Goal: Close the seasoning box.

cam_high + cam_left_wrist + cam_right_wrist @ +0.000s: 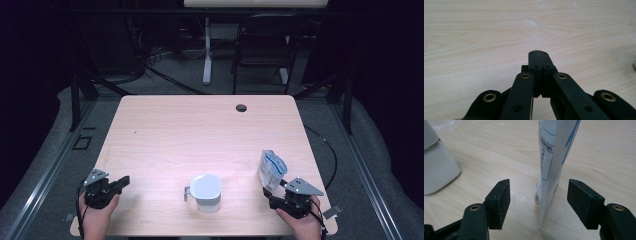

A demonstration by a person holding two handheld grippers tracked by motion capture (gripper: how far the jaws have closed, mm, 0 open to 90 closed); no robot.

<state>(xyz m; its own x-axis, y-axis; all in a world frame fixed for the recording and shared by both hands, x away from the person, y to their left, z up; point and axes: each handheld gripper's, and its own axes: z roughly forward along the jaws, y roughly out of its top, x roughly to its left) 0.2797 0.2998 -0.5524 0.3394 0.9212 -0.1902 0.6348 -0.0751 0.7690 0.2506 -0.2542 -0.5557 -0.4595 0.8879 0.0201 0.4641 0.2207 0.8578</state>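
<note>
Material of the pouch: thin white printed film with blue markings, a stand-up pouch (271, 170) that looks light and soft; I judge it will buckle or tip if pushed and could slide on a smooth pad.
Pouch position: upright near the right edge of the worktop (165, 130), toward the near right corner, well apart from the jug.
Pouch in the right gripper view: the pouch (551, 165) stands edge-on between the two pads, touching neither.
Right gripper: the right gripper (274, 192) sits just behind the pouch at the near right corner; its fingers (501, 195) are spread wide with the pouch in the gap.
Left gripper: the left gripper (120, 182) rests low by the near left corner; its fingers (535, 63) are pressed together with nothing between them, over bare wood.
Jug: a white plastic jug (205, 191) with a small side handle stands near the middle of the near edge, between the two grippers; its mouth faces up and what it holds cannot be told.
Where to take hold: across the flat faces at mid-height or a little above, where the film is doubled and the contents give some body; a pinch near the foot risks tipping it.
Grip advice: close gently, as the film creases and the top seal looks thin.
</note>
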